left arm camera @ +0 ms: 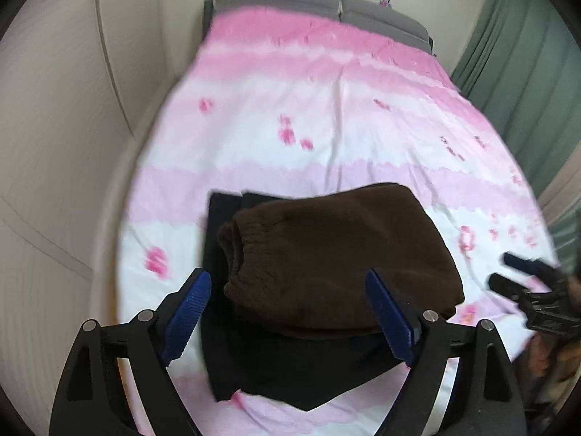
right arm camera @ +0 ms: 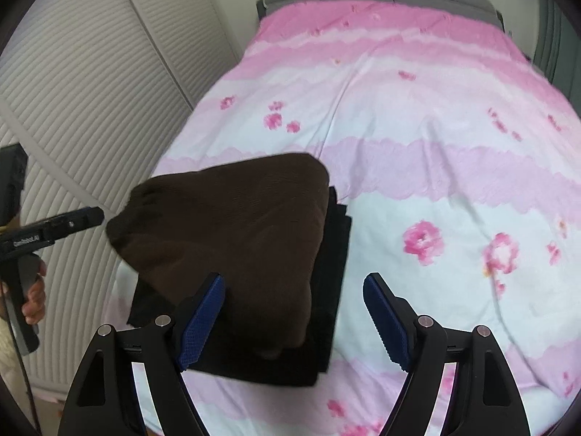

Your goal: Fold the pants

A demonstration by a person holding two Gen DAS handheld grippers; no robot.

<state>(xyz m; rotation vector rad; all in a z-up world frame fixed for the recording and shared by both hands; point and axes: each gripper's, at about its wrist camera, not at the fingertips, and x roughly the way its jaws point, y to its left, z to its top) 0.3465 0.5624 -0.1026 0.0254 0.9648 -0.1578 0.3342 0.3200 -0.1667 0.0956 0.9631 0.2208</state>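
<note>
Folded brown pants (left arm camera: 326, 254) lie on top of a folded black garment (left arm camera: 297, 374) near the front of the bed. They also show in the right wrist view (right arm camera: 232, 232), with the black garment (right arm camera: 326, 290) under them. My left gripper (left arm camera: 290, 316) is open and empty, above the near edge of the stack. My right gripper (right arm camera: 294, 319) is open and empty, hovering over the stack's right edge. The right gripper also shows at the right of the left wrist view (left arm camera: 508, 272); the left gripper shows at the left of the right wrist view (right arm camera: 87, 218).
A pink and white flowered bedspread (left arm camera: 326, 116) covers the bed, with a grey headboard (left arm camera: 290, 0) at the far end. A white slatted wardrobe door (right arm camera: 83, 91) stands on the left. A green curtain (left arm camera: 526, 54) hangs on the right.
</note>
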